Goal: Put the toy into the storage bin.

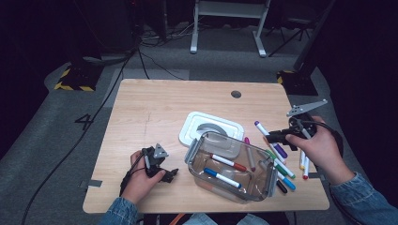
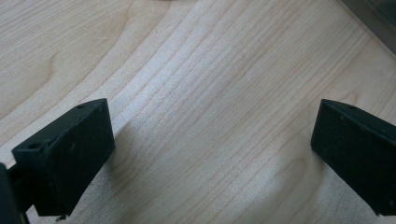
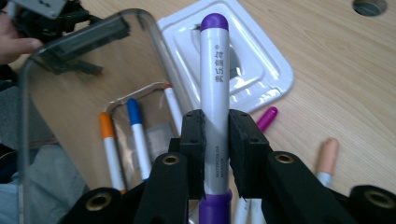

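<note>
Right gripper [image 3: 215, 140] pinches a purple-capped marker [image 3: 214, 70] above the tabletop [image 1: 155, 108], beside a clear container [image 1: 232, 166] holding other markers. Left gripper [image 2: 210, 154], jaws spread and empty, rests near the container's other side.

A pale wooden worktop [image 1: 155, 108] with a round cable hole [image 1: 236, 94] stands on grey carpet [image 1: 56, 136]. Black cables [image 1: 94, 122] trail across the floor. Beyond, a white desk frame [image 1: 228, 26] and yellow-black striped bases [image 1: 75, 77] sit in dim light.
</note>
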Tool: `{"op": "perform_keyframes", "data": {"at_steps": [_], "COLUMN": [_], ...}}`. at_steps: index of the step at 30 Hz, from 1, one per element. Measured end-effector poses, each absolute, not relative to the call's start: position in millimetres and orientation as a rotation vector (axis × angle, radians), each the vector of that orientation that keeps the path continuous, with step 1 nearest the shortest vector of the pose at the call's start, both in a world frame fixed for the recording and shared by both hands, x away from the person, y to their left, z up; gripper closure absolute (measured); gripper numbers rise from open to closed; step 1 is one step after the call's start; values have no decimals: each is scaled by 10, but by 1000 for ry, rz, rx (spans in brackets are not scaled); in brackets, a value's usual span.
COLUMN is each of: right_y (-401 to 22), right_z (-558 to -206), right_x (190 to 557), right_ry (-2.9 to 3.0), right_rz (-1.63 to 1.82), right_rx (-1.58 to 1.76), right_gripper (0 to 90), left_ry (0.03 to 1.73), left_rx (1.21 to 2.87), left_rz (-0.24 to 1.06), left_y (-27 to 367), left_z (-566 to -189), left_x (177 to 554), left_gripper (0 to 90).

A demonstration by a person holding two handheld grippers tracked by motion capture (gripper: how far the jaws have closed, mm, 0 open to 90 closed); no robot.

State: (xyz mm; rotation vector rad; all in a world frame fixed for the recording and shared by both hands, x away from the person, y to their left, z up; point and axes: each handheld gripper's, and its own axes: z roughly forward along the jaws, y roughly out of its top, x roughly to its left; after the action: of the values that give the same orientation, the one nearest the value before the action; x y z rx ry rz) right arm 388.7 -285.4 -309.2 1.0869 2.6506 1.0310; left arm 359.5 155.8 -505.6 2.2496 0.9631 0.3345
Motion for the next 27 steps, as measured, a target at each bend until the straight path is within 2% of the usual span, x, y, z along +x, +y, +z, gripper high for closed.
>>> {"op": "perform_keyframes", "data": {"at_steps": [13,27], "right_y": [-2349,-1816], "right_z": [-3029,-3309], "right_x": [3698,3609], "right_ry": [2798,3003], "right_rz": [1095,1023], "right_rx": [898,745], "right_gripper": [768,768], "left_ry": [962,963], "left_rx": [2250,2250], "left_rz": [335,334], "left_y": [1559,1558], "left_z": [-5056,-5056], "left_x": [3596,3595], "left_gripper": [0,0]}}
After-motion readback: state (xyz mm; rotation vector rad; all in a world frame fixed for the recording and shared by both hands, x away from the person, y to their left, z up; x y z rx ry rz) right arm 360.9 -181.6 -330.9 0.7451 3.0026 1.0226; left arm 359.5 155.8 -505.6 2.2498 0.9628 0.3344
